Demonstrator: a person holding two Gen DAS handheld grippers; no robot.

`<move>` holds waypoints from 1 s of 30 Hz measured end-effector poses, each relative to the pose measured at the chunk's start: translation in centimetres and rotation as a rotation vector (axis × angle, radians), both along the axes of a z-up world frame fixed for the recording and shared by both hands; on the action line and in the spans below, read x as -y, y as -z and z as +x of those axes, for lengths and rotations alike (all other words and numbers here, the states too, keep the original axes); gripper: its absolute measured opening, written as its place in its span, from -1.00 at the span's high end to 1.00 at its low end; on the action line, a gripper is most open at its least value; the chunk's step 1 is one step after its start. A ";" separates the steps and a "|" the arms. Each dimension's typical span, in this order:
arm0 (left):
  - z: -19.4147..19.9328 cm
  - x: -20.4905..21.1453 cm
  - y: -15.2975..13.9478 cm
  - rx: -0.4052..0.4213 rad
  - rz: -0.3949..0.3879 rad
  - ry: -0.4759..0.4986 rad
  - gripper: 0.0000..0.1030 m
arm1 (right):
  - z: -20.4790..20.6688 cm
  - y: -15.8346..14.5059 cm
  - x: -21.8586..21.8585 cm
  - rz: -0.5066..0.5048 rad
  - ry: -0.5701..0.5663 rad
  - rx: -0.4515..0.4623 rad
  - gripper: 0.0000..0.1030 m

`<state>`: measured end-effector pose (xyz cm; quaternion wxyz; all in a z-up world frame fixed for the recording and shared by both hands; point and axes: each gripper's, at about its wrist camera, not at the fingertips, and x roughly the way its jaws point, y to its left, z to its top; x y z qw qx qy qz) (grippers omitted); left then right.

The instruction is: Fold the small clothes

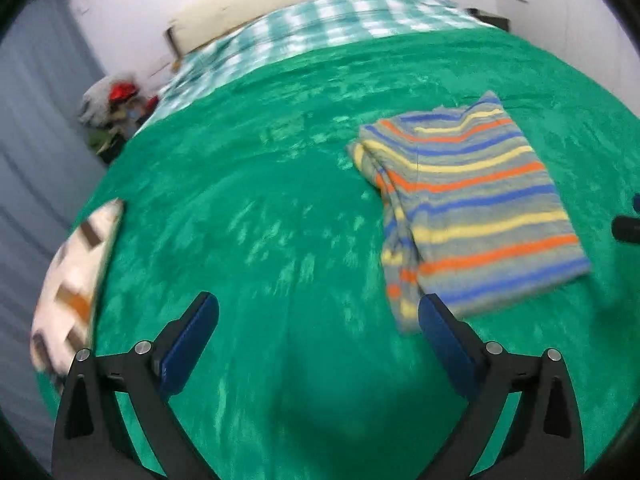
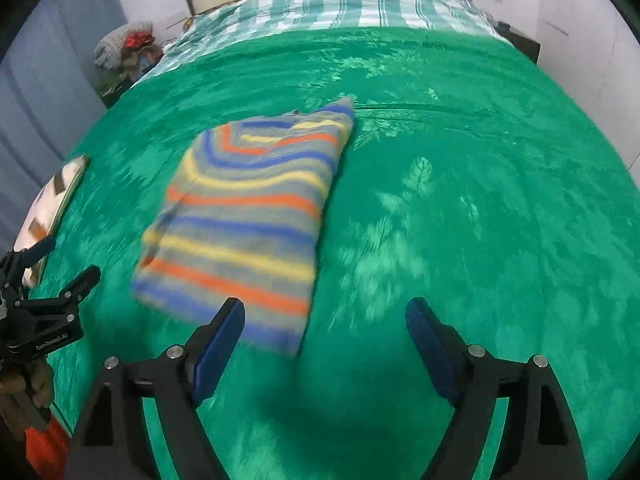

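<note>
A small striped shirt (image 1: 476,208), grey with blue, yellow and orange bands, lies folded into a rough rectangle on the green blanket (image 1: 260,208). In the left wrist view it is to the right, its near corner just beyond my right finger. My left gripper (image 1: 318,312) is open and empty above the blanket. In the right wrist view the shirt (image 2: 248,216) lies left of centre, its near edge by my left finger. My right gripper (image 2: 324,316) is open and empty. The left gripper also shows at the left edge of the right wrist view (image 2: 60,292).
A white cushion with brown marks (image 1: 76,276) lies at the bed's left edge, also in the right wrist view (image 2: 52,204). A green-and-white checked sheet (image 2: 336,4) covers the far end by the headboard. A pile of clothes (image 2: 124,48) sits beside the bed, far left.
</note>
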<state>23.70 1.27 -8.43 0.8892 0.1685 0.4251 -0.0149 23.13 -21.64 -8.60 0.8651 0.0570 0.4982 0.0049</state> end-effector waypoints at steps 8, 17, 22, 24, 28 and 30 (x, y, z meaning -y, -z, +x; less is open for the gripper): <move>-3.3 -1.8 -3.6 -0.150 -0.283 -0.046 -0.95 | -6.4 -3.6 -3.1 -0.052 0.030 -0.004 -0.62; -4.7 -1.8 -5.5 -0.110 -0.256 -0.073 -0.95 | -8.2 -6.2 -5.0 -0.142 0.028 0.014 -0.62; -4.8 -2.1 -6.2 -0.101 -0.270 -0.079 -0.95 | -8.5 -6.7 -4.9 -0.142 0.032 0.018 -0.62; -4.8 -2.1 -6.4 -0.098 -0.266 -0.085 -0.95 | -8.6 -6.8 -4.9 -0.137 0.031 0.019 -0.62; -4.7 -2.0 -6.2 -0.111 -0.266 -0.089 -0.95 | -8.6 -6.9 -4.8 -0.135 0.032 0.022 -0.62; -4.7 -2.1 -6.1 -0.121 -0.267 -0.104 -0.97 | -8.7 -7.0 -4.7 -0.128 0.033 0.028 -0.62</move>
